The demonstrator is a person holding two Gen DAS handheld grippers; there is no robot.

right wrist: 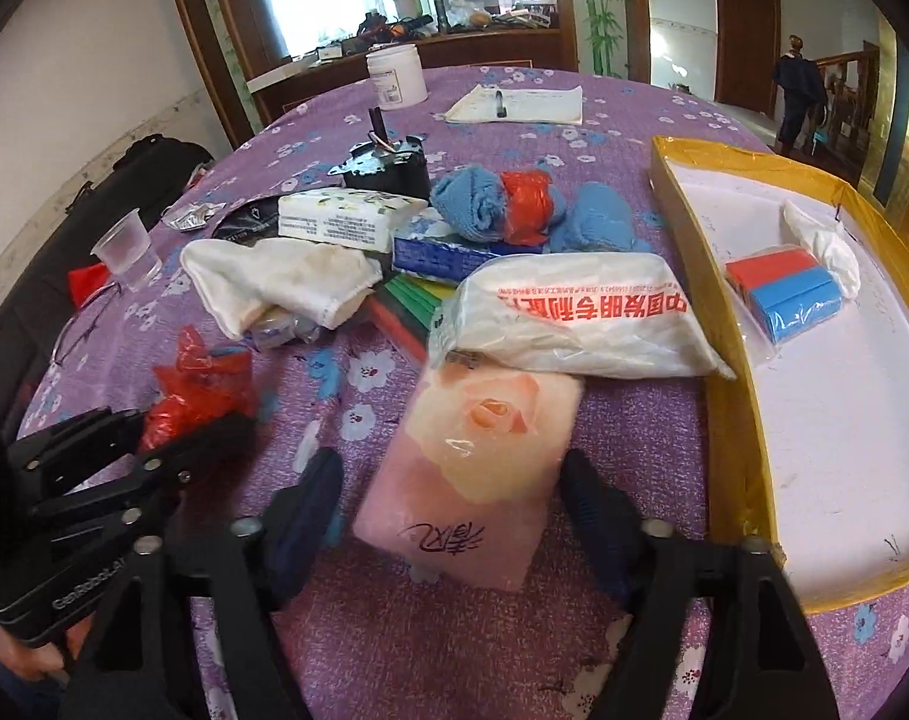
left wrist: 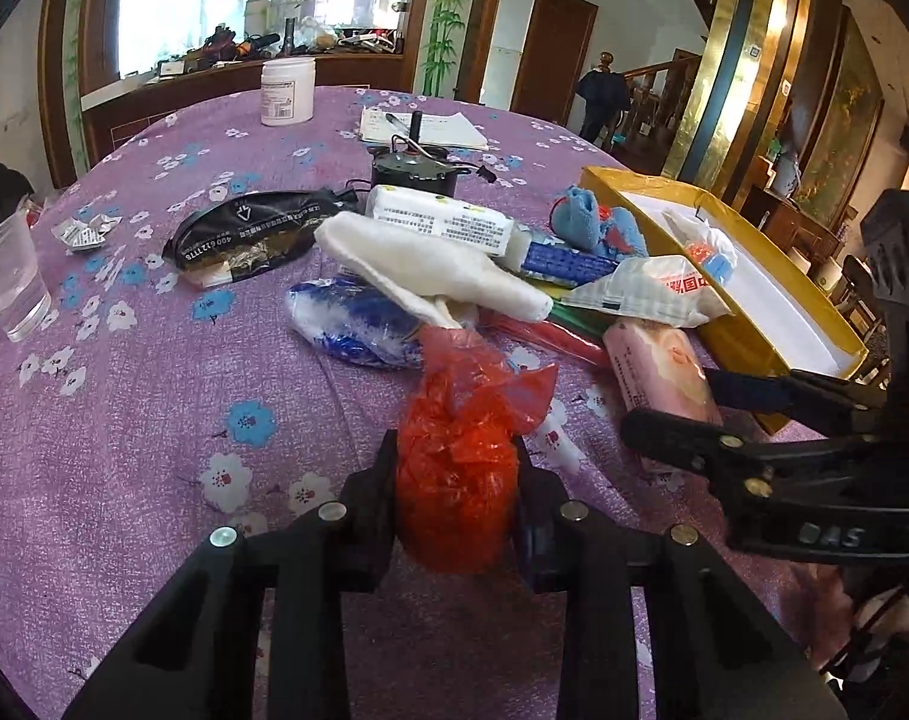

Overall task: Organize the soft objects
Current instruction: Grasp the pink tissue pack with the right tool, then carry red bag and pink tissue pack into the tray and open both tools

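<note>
Left gripper clenched on a crumpled red plastic bag, pads pressed into both its sides, just above the purple flowered tablecloth. Right gripper released, jaws spread either side of a pink tissue pack printed with a rose, fingers not seen pressing on it; pack lying flat on the cloth. Just beyond the pack, a white plastic bag with red lettering, overlapping its far end. Further back, heaped together: a white cloth, a white rectangular tissue pack, blue knitted pieces, a black pouch. At the right, a yellow-walled shallow box with white floor, holding a clear bag of red and blue blocks. A clear plastic cup stood apart at the left.
</note>
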